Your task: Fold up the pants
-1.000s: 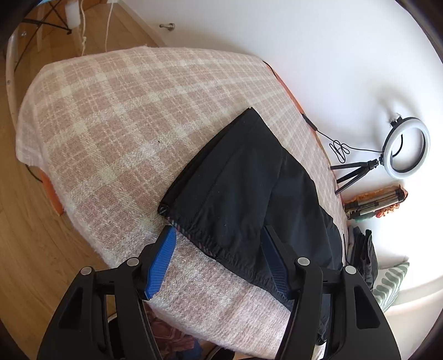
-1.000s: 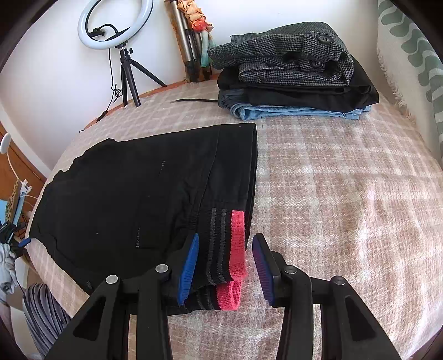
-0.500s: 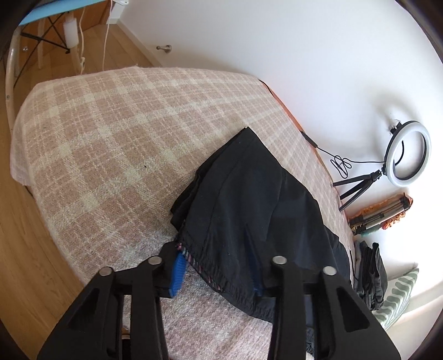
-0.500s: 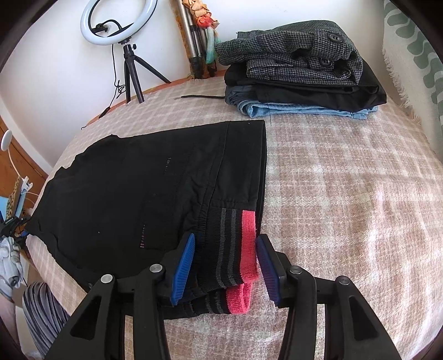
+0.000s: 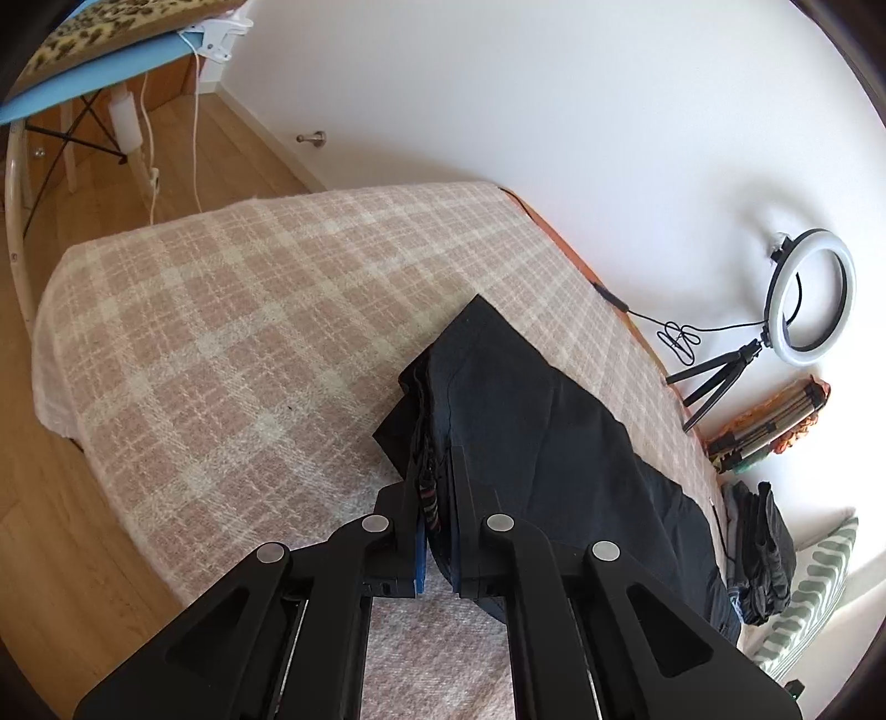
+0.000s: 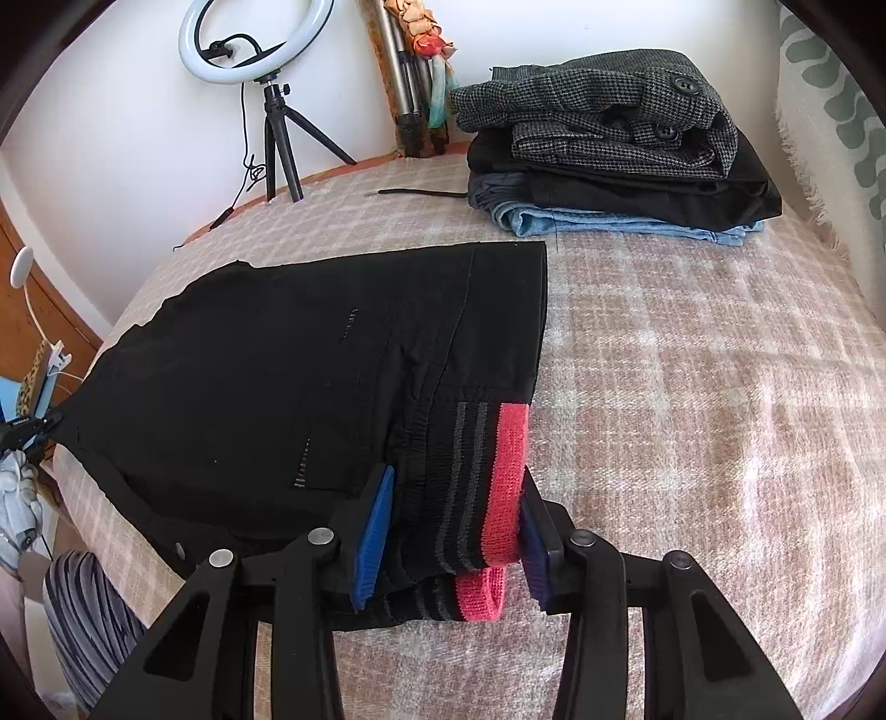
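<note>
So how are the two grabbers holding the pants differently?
The left gripper is squeezed nearly shut on a bunched black edge of the pants; the right gripper is wider, around the flat red-striped waistband. Both have blue pads and touch the same pants.

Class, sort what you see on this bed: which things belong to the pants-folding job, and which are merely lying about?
Belongs to the job:
- black fabric pants with red-striped waistband
- left hand-held gripper, clamped on the pants' edge
- right hand-held gripper, around the waistband

Just lying about:
- stack of folded clothes
- white ring light on black tripod
- pink plaid blanket
</note>
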A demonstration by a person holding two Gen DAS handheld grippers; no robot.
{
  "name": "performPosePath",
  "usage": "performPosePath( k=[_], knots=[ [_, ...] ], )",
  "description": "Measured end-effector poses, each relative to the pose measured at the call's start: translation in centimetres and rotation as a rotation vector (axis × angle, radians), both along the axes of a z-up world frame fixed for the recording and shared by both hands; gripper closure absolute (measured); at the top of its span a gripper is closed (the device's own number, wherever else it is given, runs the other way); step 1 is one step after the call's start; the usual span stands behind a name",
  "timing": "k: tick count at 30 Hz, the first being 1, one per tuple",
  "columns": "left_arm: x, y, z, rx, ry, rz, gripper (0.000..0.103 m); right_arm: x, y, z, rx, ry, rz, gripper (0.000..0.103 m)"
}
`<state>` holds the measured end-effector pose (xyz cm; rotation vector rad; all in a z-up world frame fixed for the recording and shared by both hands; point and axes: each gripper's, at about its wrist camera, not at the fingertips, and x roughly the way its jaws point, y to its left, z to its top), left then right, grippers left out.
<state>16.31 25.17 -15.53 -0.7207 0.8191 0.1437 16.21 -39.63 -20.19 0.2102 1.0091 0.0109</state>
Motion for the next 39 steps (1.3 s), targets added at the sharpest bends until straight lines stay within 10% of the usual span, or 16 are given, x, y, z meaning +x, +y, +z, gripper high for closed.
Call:
performPosePath(
  k=[15, 27, 39],
  knots=[
    [-2.2, 1.9, 1.8, 0.184, 0.022, 0.047, 0.087, 0.5, 3.1, 3.8, -0.239, -0.102, 0.018, 0.046],
    [3.1, -9.4, 5.6, 0.183, -0.087, -0.322, 0.087, 11.8, 10.5, 5.9, -0.013, -0.157, 0.23, 0.046],
    [7.4, -21.1, 2.7, 0.159, -0.056, -0.606, 0.087, 23.4, 14.9, 0.0, 0.186, 0.007, 0.296, 0.046]
  ],
)
